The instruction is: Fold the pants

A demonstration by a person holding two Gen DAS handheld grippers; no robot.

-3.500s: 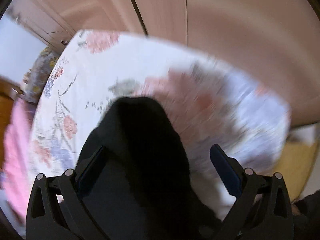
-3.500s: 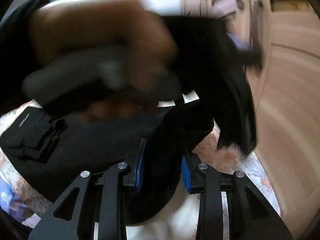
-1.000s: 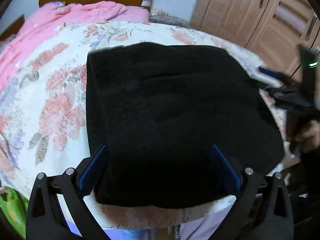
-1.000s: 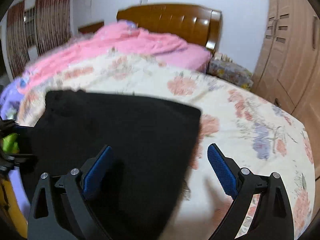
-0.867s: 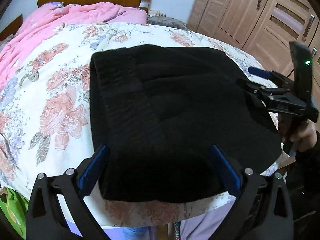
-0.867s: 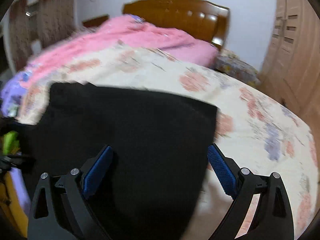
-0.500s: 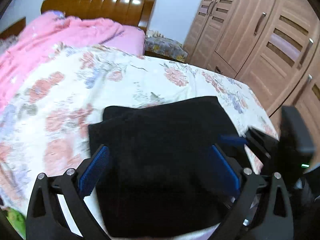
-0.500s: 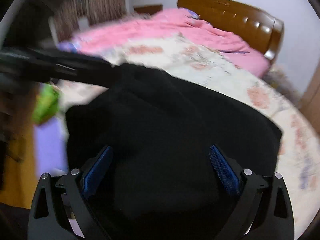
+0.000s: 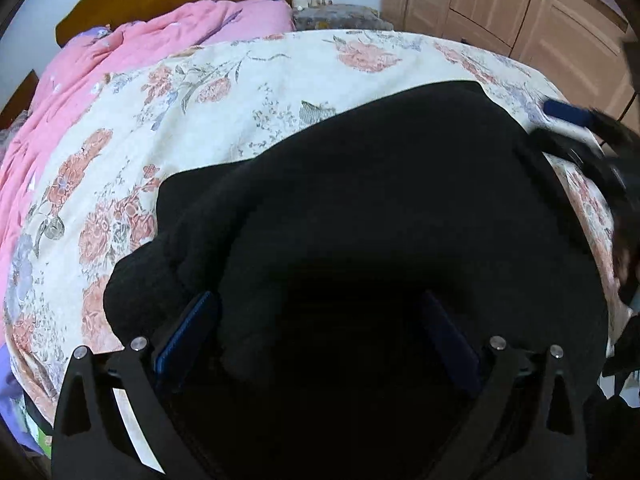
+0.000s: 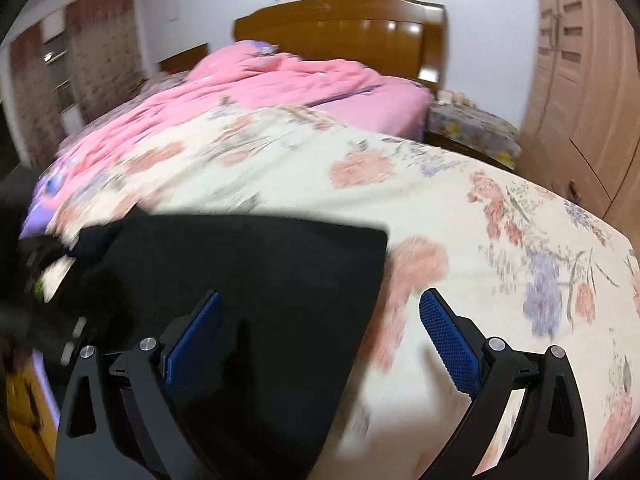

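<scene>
The black pants [image 9: 360,208] lie folded into a thick pad on the floral bedspread [image 9: 240,92] at the near edge of the bed. My left gripper [image 9: 320,332] is open, low over the near part of the pants, with black cloth bulging between its fingers. In the right wrist view the pants [image 10: 256,280] show as a flat dark rectangle. My right gripper [image 10: 320,332] is open and empty over their right edge, its left finger above the cloth and its right finger above the bedspread [image 10: 500,240]. The right gripper also shows blurred in the left wrist view [image 9: 576,140].
A pink quilt [image 10: 260,84] is heaped at the far side of the bed by the wooden headboard [image 10: 352,28]. Wooden wardrobe doors [image 9: 520,4] stand to the right. A small covered nightstand [image 10: 472,128] sits between the bed and the wardrobe.
Both grippers let go of the pants earlier and stay open. The left gripper has dropped lower and closer onto the cloth. The right gripper has swung right to the pad's right edge.
</scene>
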